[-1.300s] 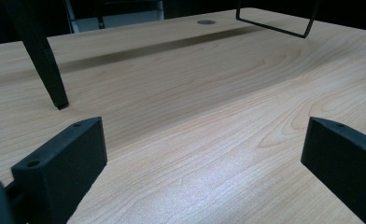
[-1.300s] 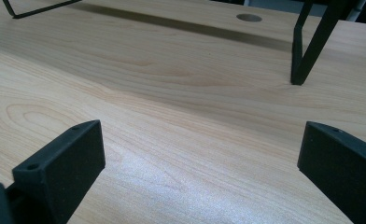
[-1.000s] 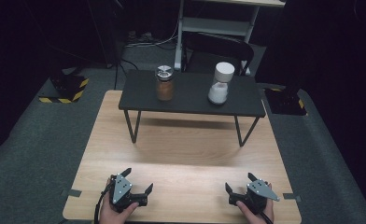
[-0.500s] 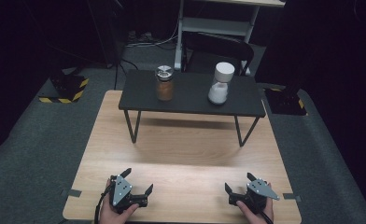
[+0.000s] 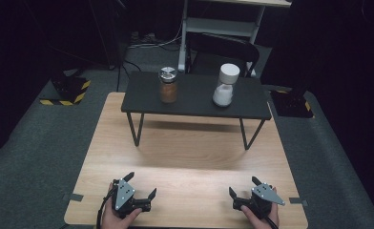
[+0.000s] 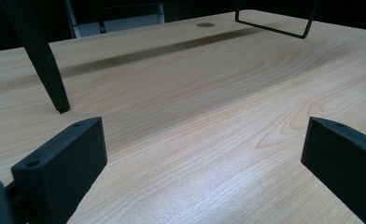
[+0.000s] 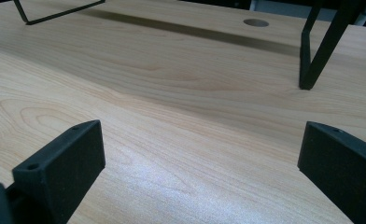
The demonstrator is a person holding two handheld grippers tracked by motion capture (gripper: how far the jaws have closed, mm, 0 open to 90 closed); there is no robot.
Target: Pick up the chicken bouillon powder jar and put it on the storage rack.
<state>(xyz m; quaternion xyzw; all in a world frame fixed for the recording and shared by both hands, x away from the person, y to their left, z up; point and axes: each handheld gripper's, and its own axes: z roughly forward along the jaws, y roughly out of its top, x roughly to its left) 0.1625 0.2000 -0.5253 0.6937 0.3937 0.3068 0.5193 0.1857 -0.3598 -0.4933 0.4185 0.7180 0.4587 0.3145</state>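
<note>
Change since earlier: nothing we can make out has moved; both grippers sit at the same spots on the near edge, and both jars stand where they stood.
Left gripper (image 5: 140, 186): we hold it at about 7 o'clock on the wooden table (image 5: 190, 157), low over the wood, jaws spread wide with nothing between them; the left gripper view shows bare grain in the gap.
Right gripper (image 5: 244, 186): we hold it at about 5 o'clock, near the front edge, jaws likewise wide apart and empty; the right gripper view shows bare wood in the gap.
Brown jar (image 5: 168, 86): stands upright with a shiny metal lid on the left part of the black shelf (image 5: 194, 106), at roughly 12 o'clock from our left gripper and well apart from it.
White jar (image 5: 225, 85): upright with a white cap on the right part of the shelf, at about 12 o'clock from our right gripper, slightly toward 11, and well apart from it.
Black shelf: a small raised stand on thin black legs at the far half of the table; one leg (image 6: 45, 65) shows at 11 o'clock in the left gripper view, another leg (image 7: 317, 56) at 1 o'clock in the right gripper view.
Contact: neither gripper touches a jar or the shelf.
</note>
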